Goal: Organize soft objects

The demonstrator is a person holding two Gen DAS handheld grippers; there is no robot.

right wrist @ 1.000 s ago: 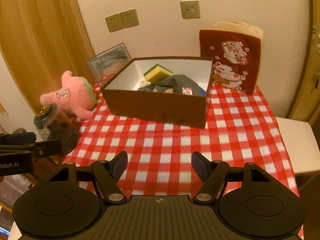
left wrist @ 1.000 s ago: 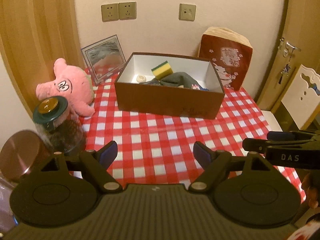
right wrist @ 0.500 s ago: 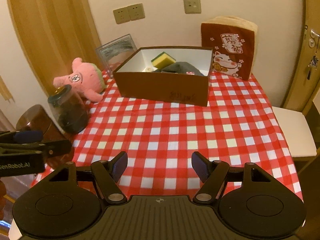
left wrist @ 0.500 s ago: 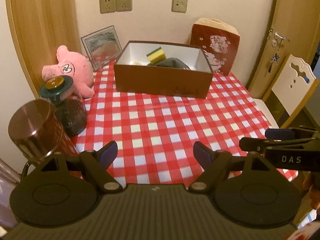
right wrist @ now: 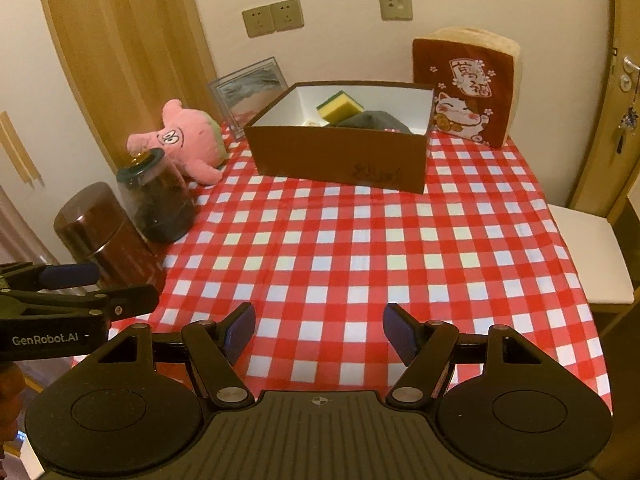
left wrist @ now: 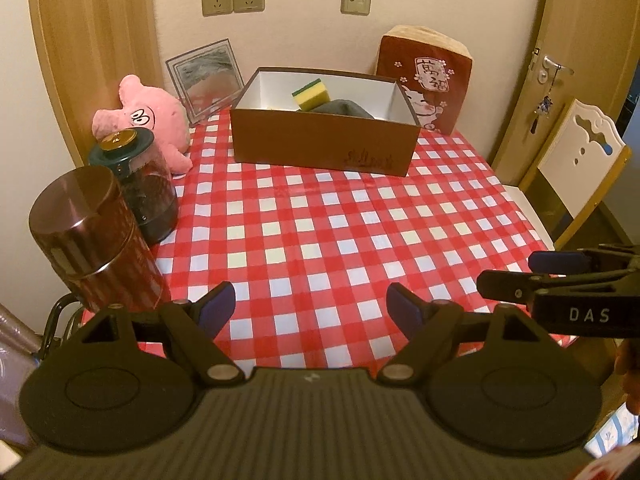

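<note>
A brown box (left wrist: 324, 142) (right wrist: 340, 156) stands at the far side of the red checked tablecloth (left wrist: 340, 236). Inside lie a yellow-green sponge (left wrist: 311, 94) (right wrist: 339, 107) and a grey cloth (left wrist: 344, 108) (right wrist: 376, 122). A pink plush toy (left wrist: 146, 120) (right wrist: 180, 140) lies left of the box. A red cushion with a lucky cat (left wrist: 426, 80) (right wrist: 466, 92) leans on the wall at the right. My left gripper (left wrist: 310, 310) hangs open over the near table edge, empty. My right gripper (right wrist: 319, 330) is likewise open and empty, far from the box.
A dark glass jar with a green lid (left wrist: 138, 184) (right wrist: 158, 200) and a brown metal canister (left wrist: 92, 240) (right wrist: 100, 232) stand at the table's left edge. A picture frame (left wrist: 206, 74) leans on the wall. A white chair (left wrist: 576, 160) sits at the right.
Both grippers have drawn back from the box toward the near table edge, so more tablecloth and the canister show. Their jaws stay as wide as before.
</note>
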